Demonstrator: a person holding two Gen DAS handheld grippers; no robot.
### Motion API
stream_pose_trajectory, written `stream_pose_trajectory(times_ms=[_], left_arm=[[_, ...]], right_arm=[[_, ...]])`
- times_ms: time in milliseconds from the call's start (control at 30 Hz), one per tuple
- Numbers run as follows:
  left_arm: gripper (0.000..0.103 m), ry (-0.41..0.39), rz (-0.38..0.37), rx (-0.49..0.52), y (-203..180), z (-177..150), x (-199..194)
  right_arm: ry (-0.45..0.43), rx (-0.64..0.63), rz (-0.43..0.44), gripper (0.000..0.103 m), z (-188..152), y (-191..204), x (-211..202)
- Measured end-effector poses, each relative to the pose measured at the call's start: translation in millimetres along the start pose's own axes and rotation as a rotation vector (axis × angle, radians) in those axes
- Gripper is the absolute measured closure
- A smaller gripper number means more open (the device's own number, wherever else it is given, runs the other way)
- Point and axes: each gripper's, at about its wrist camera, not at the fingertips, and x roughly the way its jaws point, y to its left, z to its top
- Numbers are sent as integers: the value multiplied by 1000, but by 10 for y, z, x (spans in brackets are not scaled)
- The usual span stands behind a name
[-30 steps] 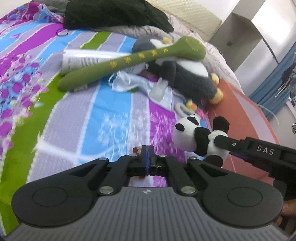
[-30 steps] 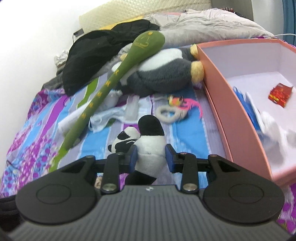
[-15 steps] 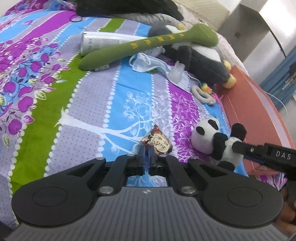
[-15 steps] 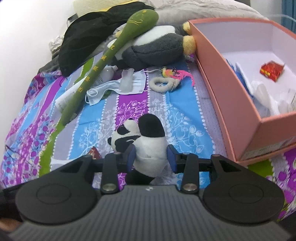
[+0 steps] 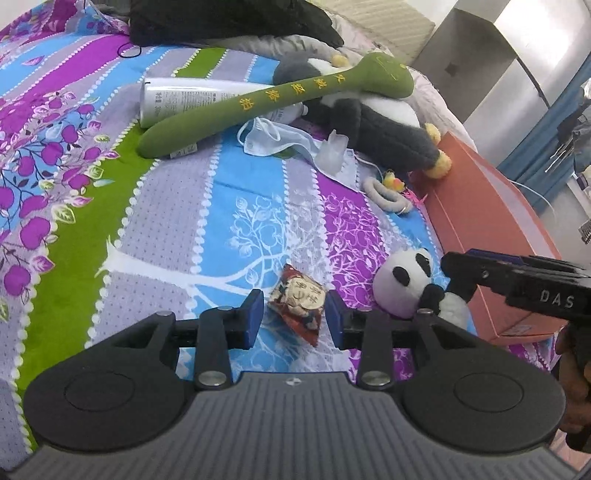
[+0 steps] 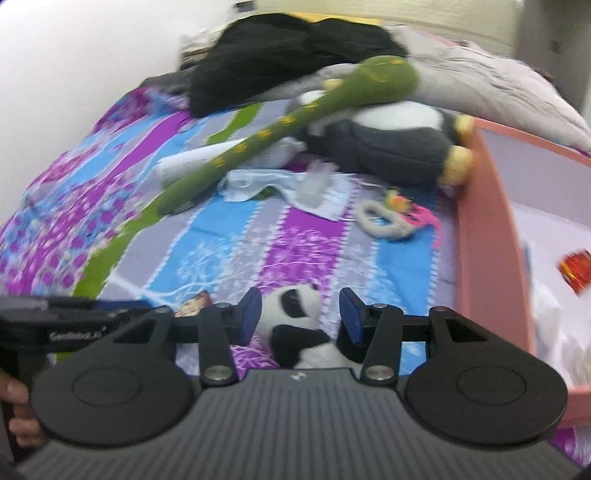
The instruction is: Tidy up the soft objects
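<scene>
A small panda plush (image 5: 404, 286) lies on the striped bedspread beside the pink box (image 5: 491, 229). In the right wrist view the panda (image 6: 299, 325) lies between my right gripper's (image 6: 300, 314) open jaws. My left gripper (image 5: 294, 315) is open, its jaws on either side of a small red printed pouch (image 5: 301, 301) on the bed. A long green plush stick (image 5: 273, 99) rests across a big grey-and-white plush (image 5: 373, 122) farther back.
A white tube (image 5: 184, 98), a face mask (image 5: 277, 138), a grey ring toy (image 5: 384, 192) and black clothing (image 5: 229, 18) lie on the bed. The pink box (image 6: 491, 240) holds a red packet (image 6: 576, 266) and white items.
Both grippers have opened. The right one let go of the panda, which now lies on the bed. The left one was shut and now straddles the red pouch.
</scene>
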Motion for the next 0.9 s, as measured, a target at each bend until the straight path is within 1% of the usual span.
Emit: stream_pose_trajectory(times_ms=[133,200,267,367,467,633,733,900], left_arm=[[61,-1,-3,1,48,19,16],[61,0,-1,7,59,21,32],[61,6,-8,11,66,27,55],[61,14,-20,19,52,28,87],[61,21,-22,31,26,23,120],[61,33,-25,54,-12,7,150],[61,45,-25,73,-34,9,180],[61,48,-12,117,-88,17,238]], right_arm=[[52,-53,9,55,-28,0,169],[80,-101,17,55,-57,32,236],[92,-134,31,55,-90,65,267],[104,-167,16,55,-119,113,305],[108,-172,14,55,-119,120,313],[99,-226,4,58,-137,181,269],[86,-197,-5,59,-136,159,220],[68,-88,3,59,-117,79,109]])
